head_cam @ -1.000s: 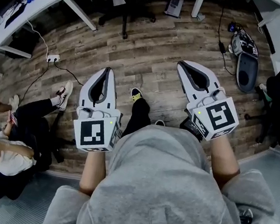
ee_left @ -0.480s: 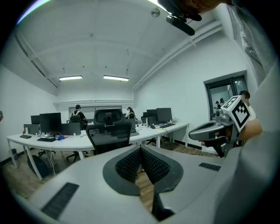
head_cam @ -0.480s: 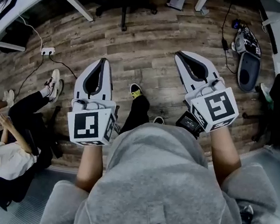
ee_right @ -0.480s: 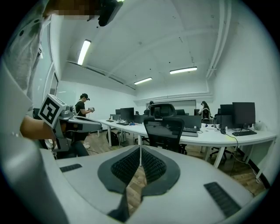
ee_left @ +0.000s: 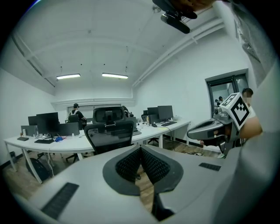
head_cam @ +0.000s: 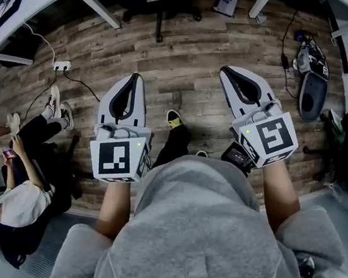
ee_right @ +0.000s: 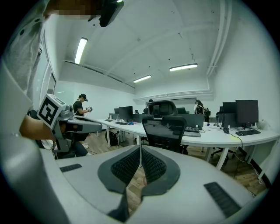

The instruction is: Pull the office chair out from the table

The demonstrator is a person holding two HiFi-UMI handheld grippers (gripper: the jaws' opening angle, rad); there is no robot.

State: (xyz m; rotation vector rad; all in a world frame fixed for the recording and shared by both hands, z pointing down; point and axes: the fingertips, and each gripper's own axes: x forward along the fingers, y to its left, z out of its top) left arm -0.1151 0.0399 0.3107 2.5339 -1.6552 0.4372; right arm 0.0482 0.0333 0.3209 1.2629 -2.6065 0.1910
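Holds the left gripper (head_cam: pixel 134 78) and the right gripper (head_cam: pixel 227 73) out ahead, side by side and well apart, above a wood-plank floor (head_cam: pixel 191 55). Shows the fingers (ee_left: pixel 129 165) of the left pressed together along one thin line, with nothing clamped between; shows the same on the right, fingers (ee_right: pixel 127 165) closed on nothing. Points both toward the office chair (ee_left: pixel 109 131), black, mesh-backed and with a headrest, turned backrest-first toward the grippers and pushed in against the long white worktop (ee_left: pixel 52 142). Places that chair at the top edge of the head view (head_cam: pixel 159 12), its star base just showing beside the slanted worktop leg (head_cam: pixel 99 8), well apart from both grippers and touched by neither. Looks across open plank floor between the fingertips and the chair. Finds a white power strip (head_cam: pixel 63 65) with its cable off to the left, near the worktop, clear of the straight line to the chair. Finds a seated person (head_cam: pixel 19 201) at lower left, legs stretched out across the floor beside the left gripper. Finds a dark rounded object (head_cam: pixel 311 93) lying on the floor to the right among loose cables. Takes in monitors (ee_right: pixel 245 111) and a keyboard (ee_right: pixel 191 129) on the worktop by the chair, and a standing person (ee_right: pixel 80 107) in dark clothes further off, on the left of the right gripper view.
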